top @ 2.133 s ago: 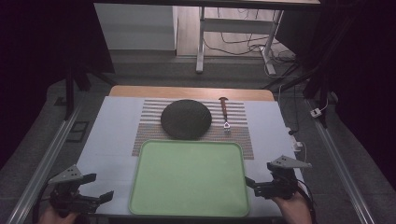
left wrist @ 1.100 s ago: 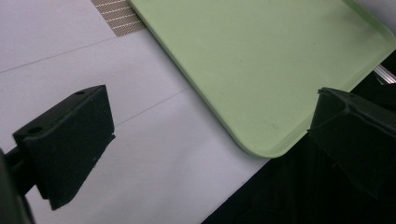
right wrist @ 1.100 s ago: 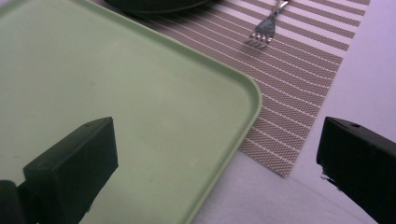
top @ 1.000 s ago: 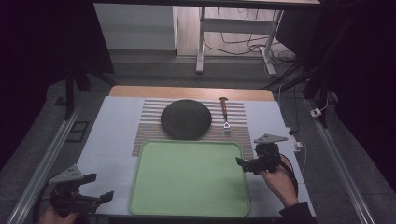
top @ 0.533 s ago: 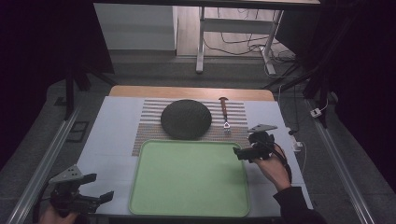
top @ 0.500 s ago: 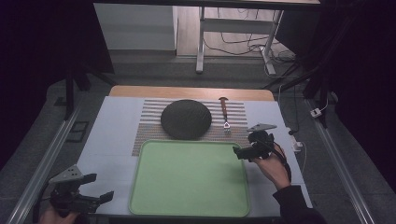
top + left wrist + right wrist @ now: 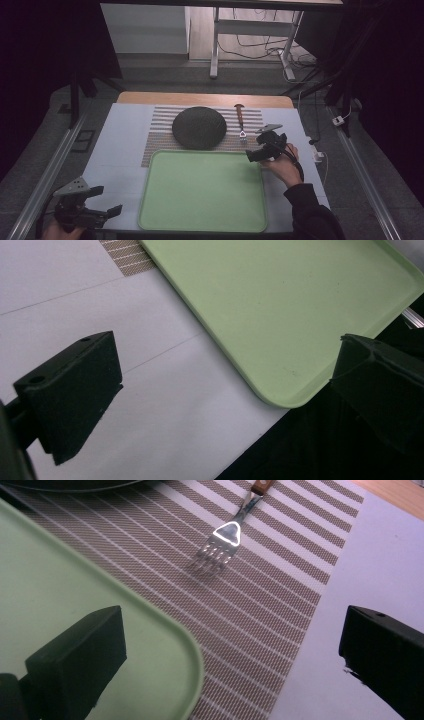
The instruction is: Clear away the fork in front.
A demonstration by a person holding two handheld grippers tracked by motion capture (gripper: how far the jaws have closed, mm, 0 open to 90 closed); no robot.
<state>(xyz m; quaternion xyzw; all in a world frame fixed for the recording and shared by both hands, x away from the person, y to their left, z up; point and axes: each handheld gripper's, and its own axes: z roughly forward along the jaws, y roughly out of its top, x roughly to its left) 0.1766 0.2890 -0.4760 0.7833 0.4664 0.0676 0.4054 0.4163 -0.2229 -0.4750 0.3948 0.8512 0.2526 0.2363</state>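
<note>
A light green tray (image 7: 202,190) lies at the front middle of the table. Behind it a striped placemat (image 7: 160,137) carries a dark round plate (image 7: 199,127) and a fork (image 7: 240,121) with a brown handle. My right gripper (image 7: 252,155) hovers open at the tray's far right corner, just in front of the fork's tines (image 7: 212,555). The tray corner (image 7: 165,630) lies below its jaws. My left gripper (image 7: 112,210) is open at the table's front left, over the tray's near left corner (image 7: 280,395).
The white table top (image 7: 120,150) has a wooden strip (image 7: 205,99) along its far edge. Metal rails (image 7: 45,175) run down both sides. A white cable plug (image 7: 317,152) lies at the right edge, near the person's hand.
My right gripper has moved forward from the tray's near right corner to its far right corner, close to the fork. The left gripper has stayed in place.
</note>
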